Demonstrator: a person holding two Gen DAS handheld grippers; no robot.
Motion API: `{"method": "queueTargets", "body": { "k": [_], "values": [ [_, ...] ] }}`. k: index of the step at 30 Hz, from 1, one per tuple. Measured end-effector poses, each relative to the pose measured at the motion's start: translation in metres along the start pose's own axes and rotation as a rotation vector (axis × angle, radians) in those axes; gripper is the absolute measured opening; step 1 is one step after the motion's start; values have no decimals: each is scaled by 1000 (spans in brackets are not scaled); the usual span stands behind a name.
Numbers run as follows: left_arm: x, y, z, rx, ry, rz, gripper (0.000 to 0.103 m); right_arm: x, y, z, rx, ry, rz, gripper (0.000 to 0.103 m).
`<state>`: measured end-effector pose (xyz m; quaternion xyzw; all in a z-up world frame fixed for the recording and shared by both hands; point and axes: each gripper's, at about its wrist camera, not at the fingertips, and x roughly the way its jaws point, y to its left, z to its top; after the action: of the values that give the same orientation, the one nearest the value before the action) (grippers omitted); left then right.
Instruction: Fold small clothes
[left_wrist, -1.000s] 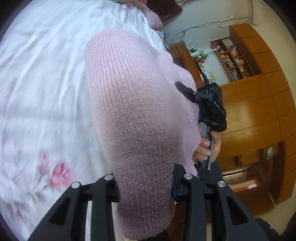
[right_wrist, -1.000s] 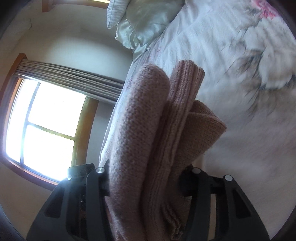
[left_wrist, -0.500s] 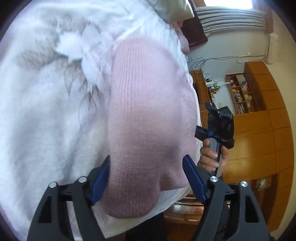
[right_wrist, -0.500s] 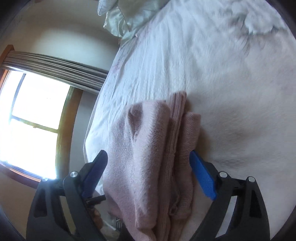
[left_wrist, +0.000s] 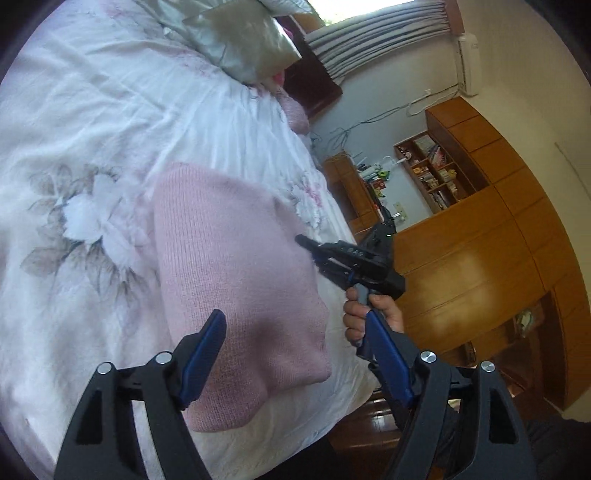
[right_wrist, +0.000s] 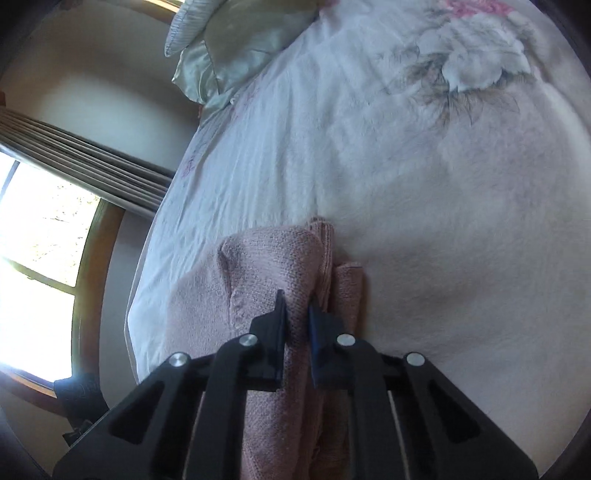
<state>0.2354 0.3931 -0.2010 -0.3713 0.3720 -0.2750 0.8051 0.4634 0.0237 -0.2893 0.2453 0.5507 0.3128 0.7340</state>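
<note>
A folded pink knit sweater lies on the white floral bedcover, near the bed's edge. My left gripper hovers open over the sweater's near end, its blue pads apart and touching nothing. In the left wrist view the right gripper, held by a hand, has its tip at the sweater's right edge. In the right wrist view my right gripper is shut on a raised fold of the sweater, whose stacked layers show beside the fingers.
Pillows lie at the head of the bed. A wooden wardrobe and a shelf unit stand past the bed's edge. A window with grey curtains is on the other side.
Both grippers let go of the sweater as it came down onto the bed. The left one has stayed open and drawn back. The right one has shut again on a fold.
</note>
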Motion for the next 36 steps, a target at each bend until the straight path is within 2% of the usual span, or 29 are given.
{"method": "queueTargets", "body": {
  "k": [3,6,7,10,12,13,14,15,17,19,20,21,24,26,27,28,29,30,32,34,35,36],
  "values": [
    [9,1,25,17,11,-48,78,-6,7,-3,-33,5,65,20],
    [31,12,47,-6,67,-112,78,-29,19,-7,-57,-59,49,23],
    [40,19,52,-23,89,-124,78,-38,27,-10,-84,-68,77,23],
    [74,51,59,-103,181,-124,76,-35,53,-25,-155,17,170,23],
    [87,72,57,-140,196,-137,68,-10,52,-29,-164,92,144,22],
    [89,80,57,-162,187,-138,65,1,45,-28,-158,113,107,8],
    [90,86,57,-183,180,-143,59,10,35,-27,-158,115,62,0],
    [91,88,56,-184,180,-136,50,15,24,-25,-156,118,63,0],
    [95,87,52,-164,187,-99,40,15,3,-23,-62,125,139,0],
    [91,80,54,-156,198,-65,40,7,11,-26,-73,111,123,0],
    [83,71,56,-143,189,-56,50,1,20,-30,-85,103,123,1],
    [73,60,58,-118,167,-71,66,-5,30,-33,-104,96,137,8],
    [48,31,49,-45,138,-140,67,-16,60,-49,-181,117,196,8],
    [56,32,37,-22,195,-95,67,-4,61,-58,-208,159,159,8],
    [65,41,30,-41,231,-57,66,3,55,-59,-207,157,107,1],
    [69,51,23,-59,231,-57,63,9,43,-58,-186,163,87,0],
    [71,58,21,-70,227,-53,53,12,30,-57,-152,162,95,0],
    [71,64,20,-87,217,-47,39,12,17,-54,-100,151,120,0],
    [70,67,19,-93,206,-22,29,7,7,-54,-44,139,154,0],
    [64,61,18,-89,202,10,30,-1,15,-59,-55,135,140,0],
    [56,53,18,-78,191,10,42,-8,21,-63,-64,127,138,0],
    [44,43,15,-66,172,-17,59,-16,29,-68,-77,118,151,6]
  ]
}}
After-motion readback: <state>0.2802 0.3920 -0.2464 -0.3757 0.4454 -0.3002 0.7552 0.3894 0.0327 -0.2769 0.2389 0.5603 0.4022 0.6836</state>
